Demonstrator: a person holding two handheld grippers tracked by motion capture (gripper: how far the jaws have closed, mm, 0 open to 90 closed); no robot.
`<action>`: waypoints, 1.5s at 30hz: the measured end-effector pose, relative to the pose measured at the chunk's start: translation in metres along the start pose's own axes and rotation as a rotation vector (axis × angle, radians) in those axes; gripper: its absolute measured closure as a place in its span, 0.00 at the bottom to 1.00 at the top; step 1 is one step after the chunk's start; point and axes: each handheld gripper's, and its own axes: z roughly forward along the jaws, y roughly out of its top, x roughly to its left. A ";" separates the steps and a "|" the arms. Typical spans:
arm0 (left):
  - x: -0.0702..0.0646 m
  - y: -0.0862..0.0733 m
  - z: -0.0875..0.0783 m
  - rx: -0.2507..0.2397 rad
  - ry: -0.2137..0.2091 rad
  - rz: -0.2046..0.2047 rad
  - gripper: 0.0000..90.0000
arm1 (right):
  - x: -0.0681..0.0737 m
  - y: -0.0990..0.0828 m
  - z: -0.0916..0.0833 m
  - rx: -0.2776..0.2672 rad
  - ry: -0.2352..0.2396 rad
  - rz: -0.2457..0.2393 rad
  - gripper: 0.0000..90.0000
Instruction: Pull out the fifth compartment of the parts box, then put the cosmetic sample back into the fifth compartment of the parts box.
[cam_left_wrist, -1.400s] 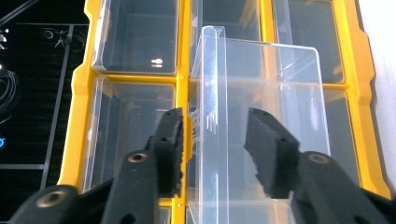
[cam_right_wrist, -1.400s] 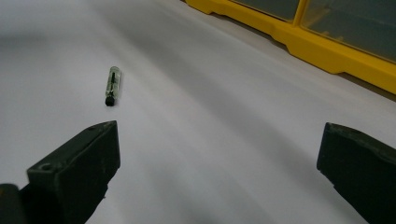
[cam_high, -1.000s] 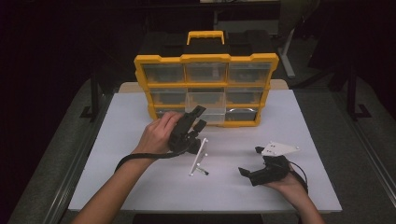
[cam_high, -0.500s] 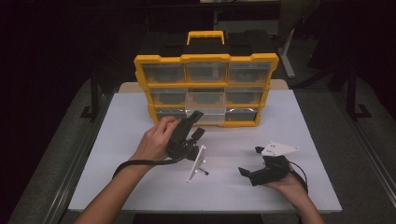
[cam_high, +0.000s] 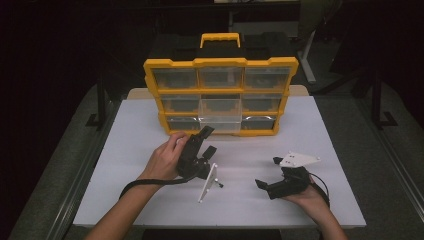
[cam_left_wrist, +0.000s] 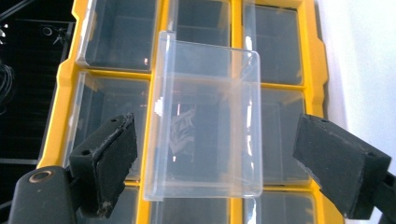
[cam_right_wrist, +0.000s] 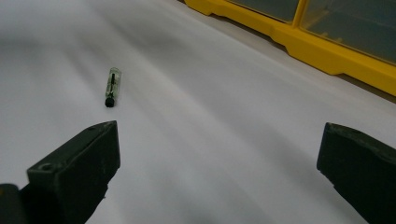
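A white table (cam_high: 150, 130) is seen from above, and on its far part a yellow organiser (cam_high: 220, 95) with clear drawers in three rows is stood upright, a yellow handle on its top. One clear drawer (cam_left_wrist: 205, 121) in the middle column is pulled partly out towards the front; in the left gripper view it is shown as a see-through plastic box with rounded corners, a thin lip at its front edge and glints of light on its walls. What lies inside it cannot be made out.

The left gripper (cam_high: 200, 145) is held just before that drawer. Its jaws have just been opening; they are parted wide, one on either side of the drawer, and are not pressed on it.

The right gripper (cam_high: 270, 172) is rested on the table nearer the person, well apart from the organiser, with its jaws spread and nothing between them.

A small dark-tipped clear tube (cam_right_wrist: 112, 87) is lying on the table ahead of it.
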 end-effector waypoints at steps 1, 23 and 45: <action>-0.001 0.000 0.000 0.002 -0.003 0.002 0.15 | 0.000 0.000 0.000 0.000 -0.001 -0.001 0.00; -0.032 -0.005 -0.008 0.024 -0.012 -0.002 0.03 | -0.001 0.000 0.000 0.002 -0.002 -0.003 0.00; -0.057 -0.009 -0.011 0.028 -0.052 -0.032 0.00 | -0.001 -0.001 0.001 0.010 -0.002 -0.004 0.00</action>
